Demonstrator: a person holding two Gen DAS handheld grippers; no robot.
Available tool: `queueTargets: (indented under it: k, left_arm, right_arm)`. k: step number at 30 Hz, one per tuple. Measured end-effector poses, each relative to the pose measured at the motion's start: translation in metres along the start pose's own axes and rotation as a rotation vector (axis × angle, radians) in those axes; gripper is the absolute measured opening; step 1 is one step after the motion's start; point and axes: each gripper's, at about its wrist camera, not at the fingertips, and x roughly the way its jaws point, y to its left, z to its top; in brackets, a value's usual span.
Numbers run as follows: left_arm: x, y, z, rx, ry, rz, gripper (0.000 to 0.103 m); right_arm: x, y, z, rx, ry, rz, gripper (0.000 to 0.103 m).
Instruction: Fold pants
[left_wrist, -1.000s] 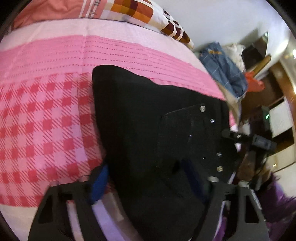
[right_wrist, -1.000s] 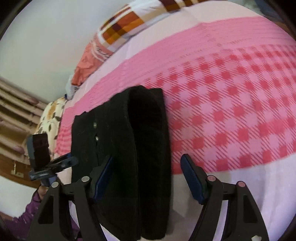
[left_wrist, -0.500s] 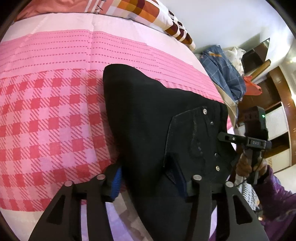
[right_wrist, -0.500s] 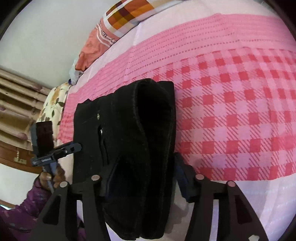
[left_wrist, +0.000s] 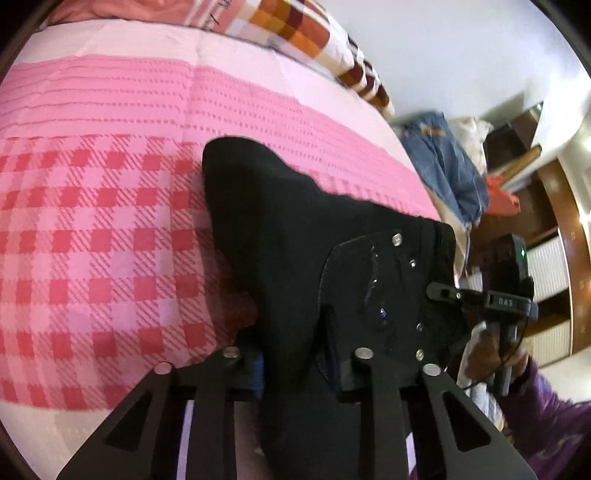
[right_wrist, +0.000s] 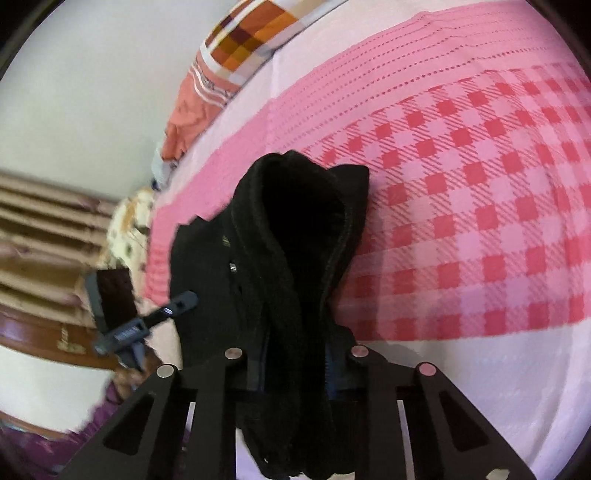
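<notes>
The black pants lie folded in a thick bundle on the pink checked bedspread. My left gripper is shut on the near edge of the bundle by the studded back pocket. In the right wrist view the pants bunch upward, and my right gripper is shut on their folded end. The near edge of the bundle is lifted off the bed. Each gripper shows in the other's view, the right one and the left one, beside the pants.
A checked orange and brown pillow lies at the head of the bed. A blue garment hangs past the bed's far side near wooden shelves. A wooden headboard or rail and a floral cloth are on the other side.
Both grippers closed from open onto the near edge of the folded pants. The bundle has bunched up and its near edge has risen off the bedspread.
</notes>
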Motion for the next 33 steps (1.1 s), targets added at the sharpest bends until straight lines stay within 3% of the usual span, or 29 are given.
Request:
queueTargets:
  k: [7,14,23,33]
  left_arm:
    - [-0.033,-0.007,-0.003,-0.006,-0.086,-0.012,0.019]
    - [-0.074,0.013,0.006,-0.039,-0.164,0.040,0.019]
    - [-0.129,0.055,0.019,-0.050,-0.271,0.176,0.019]
    - [-0.175,0.113,0.063,-0.051,-0.375,0.309,0.019]
  right_arm:
    - [-0.006,0.026,-0.002,0.040,-0.027,0.098,0.021]
    - [0.026,0.066,0.009,0.017,-0.014,0.167,0.020]
    - [0.094,0.121,0.039,-0.023,0.027,0.212,0.020]
    - [0.171,0.176,0.088,-0.091,0.042,0.253,0.020]
